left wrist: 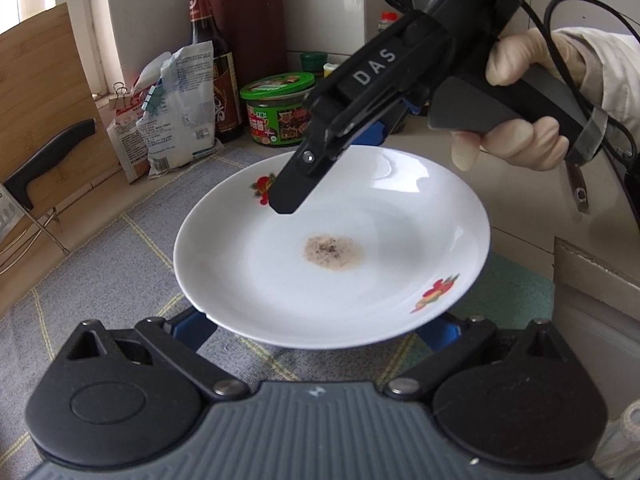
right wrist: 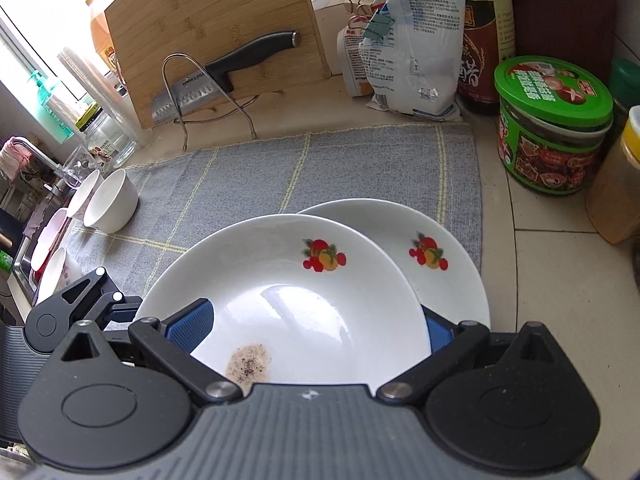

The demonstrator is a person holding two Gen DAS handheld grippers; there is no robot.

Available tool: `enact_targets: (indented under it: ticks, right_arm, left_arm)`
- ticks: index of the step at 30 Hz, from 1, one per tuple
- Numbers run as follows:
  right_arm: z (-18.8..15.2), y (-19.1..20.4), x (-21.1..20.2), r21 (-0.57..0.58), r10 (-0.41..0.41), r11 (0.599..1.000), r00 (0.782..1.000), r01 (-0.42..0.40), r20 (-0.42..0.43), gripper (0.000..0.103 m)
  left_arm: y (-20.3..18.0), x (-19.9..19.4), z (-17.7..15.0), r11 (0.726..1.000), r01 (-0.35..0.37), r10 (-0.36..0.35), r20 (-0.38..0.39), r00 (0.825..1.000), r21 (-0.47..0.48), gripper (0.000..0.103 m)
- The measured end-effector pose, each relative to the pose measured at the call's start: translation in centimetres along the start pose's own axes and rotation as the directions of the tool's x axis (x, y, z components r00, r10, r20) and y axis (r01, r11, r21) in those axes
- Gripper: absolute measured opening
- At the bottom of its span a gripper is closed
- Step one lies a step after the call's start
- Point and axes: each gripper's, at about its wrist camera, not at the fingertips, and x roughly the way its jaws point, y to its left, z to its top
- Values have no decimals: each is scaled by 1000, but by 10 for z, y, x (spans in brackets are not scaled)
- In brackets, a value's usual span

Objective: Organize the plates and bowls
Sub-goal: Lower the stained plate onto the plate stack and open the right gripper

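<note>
I have the stained plate (right wrist: 288, 300) between both tools, above a second fruit-printed plate (right wrist: 452, 264) lying on the grey mat (right wrist: 248, 176). My right gripper (right wrist: 316, 332) has its blue pads either side of the rim, apparently clamping it; my left gripper (left wrist: 320, 334) sits under the near rim, and I cannot tell whether it grips. I judge this to be stacking: next, lower it squarely onto the plate below. White bowls (right wrist: 110, 200) wait on the surface by the sink, jars and a knife behind.
</note>
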Motion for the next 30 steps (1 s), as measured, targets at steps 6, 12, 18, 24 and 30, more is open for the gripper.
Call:
enact_targets:
  ticks: [6,12,18,24,30]
  right_arm:
    - [-2,-6,3,7,-16,1000,1000,16,-7,103]
    - [-2,-13,4,29,-25,999,1000,26,-9,103]
    - [-3,-22,3,53,-29,998,1000,29,-8,103]
    - [-3,-21,2,57,-35,998,999,36,-9,103]
    - [-5,-18,-2,69,-54,996,999,54,-9,103]
  left_arm:
    - [0,5,2,1000,8,-8,-1,1000,8,102]
    - [4,13,5,1000,14,-14,-9,1000,15,102]
    - [10,19,5,1000,26,-26,-15,1000,11,103]
    - [11,20,5,999,34,-34,-17,999,14,103]
    - [14,18,5,999,40,-40,-13,999,13,103]
